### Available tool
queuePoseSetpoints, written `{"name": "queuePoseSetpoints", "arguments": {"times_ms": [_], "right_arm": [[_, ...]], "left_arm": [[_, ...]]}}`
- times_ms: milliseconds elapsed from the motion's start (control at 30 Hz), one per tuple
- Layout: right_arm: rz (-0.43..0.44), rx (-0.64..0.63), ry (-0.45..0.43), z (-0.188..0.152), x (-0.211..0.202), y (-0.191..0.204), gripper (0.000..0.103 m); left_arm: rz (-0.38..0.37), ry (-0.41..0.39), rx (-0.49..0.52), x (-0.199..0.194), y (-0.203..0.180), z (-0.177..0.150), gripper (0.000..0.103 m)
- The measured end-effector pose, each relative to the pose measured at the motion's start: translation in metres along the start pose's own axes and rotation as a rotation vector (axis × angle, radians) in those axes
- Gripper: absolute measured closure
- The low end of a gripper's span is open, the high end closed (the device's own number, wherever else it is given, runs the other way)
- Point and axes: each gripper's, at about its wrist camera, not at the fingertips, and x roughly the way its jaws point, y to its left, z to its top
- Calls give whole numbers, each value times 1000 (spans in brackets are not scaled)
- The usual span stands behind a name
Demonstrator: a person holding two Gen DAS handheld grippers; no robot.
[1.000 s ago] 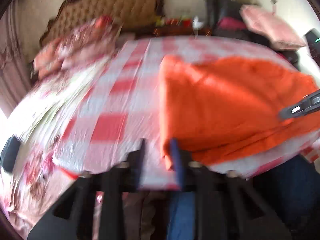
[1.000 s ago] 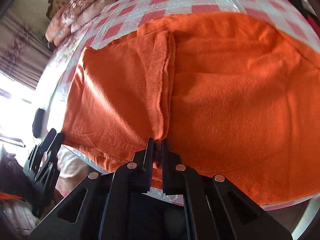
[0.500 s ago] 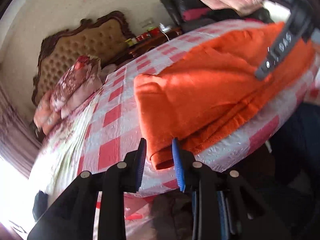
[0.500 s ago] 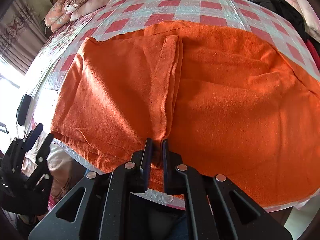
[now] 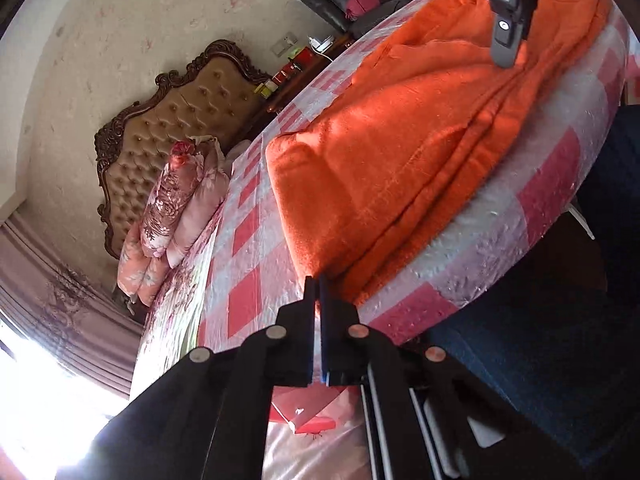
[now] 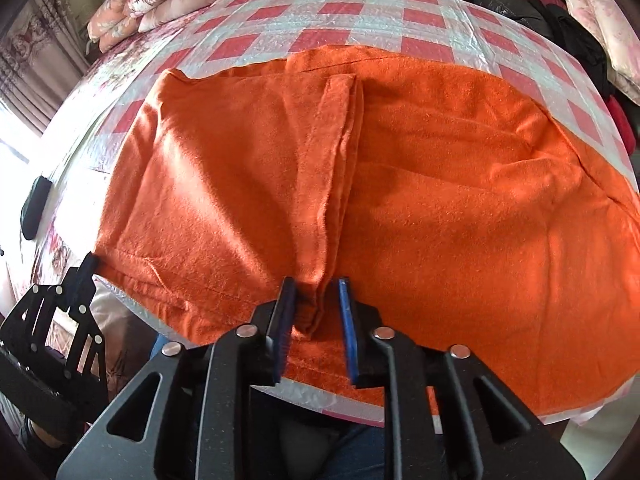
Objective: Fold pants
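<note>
The orange pants [image 6: 440, 184] lie folded on the red-and-white checked table cover [image 6: 360, 12], with a lengthwise fold ridge running toward the near edge. My right gripper [image 6: 316, 300] points down over that near edge. Its jaws are opening, and the ridge of cloth stands loosely between the pads without being pressed. The left gripper [image 5: 316, 292] is shut on the near left corner of the pants [image 5: 400, 152]; in the right wrist view it [image 6: 86, 266] sits at that corner. Part of the right gripper [image 5: 506, 12] hangs at the top of the left wrist view.
A bed with a tufted headboard [image 5: 172, 132] and floral pillows [image 5: 172, 200] lies beyond the table on the left. Dark bags and pink cushions [image 6: 560, 12] pile up at the back right. A person's blue-clad legs [image 5: 560, 360] stand at the table's near edge.
The left gripper rolled, dropped toward the pants' corner and closed on it. The right gripper, shut on the fold before, has spread its jaws.
</note>
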Motion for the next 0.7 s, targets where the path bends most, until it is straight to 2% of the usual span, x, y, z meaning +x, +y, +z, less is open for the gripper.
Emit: {"name": "queuePoseSetpoints", "arguments": {"times_ms": [67,167,233,300,333,367,400,433,533,600,700], "right_arm": [[-27,-12,-53,12,-14,0,71],[11,-66,-140,55,-36,4,71],[21,-142,-179,102,-34,14,71],[7,-260,-120,146,-6,29,71],[35,-290,-100,158,5,34,71],[78,-346,-42,176,23,42,71],[76,-387,0,184,35,48,71],[28,-444,26,191,48,56,71],[-15,-555,89,196,69,73,71],[-11,-604,89,196,70,85,71],[121,-674,114,188,65,107,71]], "left_arm": [[18,-2,17,1,-3,-1,101],[26,-3,26,1,-7,-4,102],[27,-4,25,1,-9,-4,102],[27,-2,24,1,-9,-4,102],[26,-2,22,-1,-10,-5,102],[26,0,18,-1,-10,-5,102],[26,1,15,0,-10,-4,102],[28,1,12,2,-10,-4,102],[33,2,-2,2,-11,-5,102],[36,-1,-9,2,-12,-6,102],[37,-4,-18,2,-11,-6,102]]}}
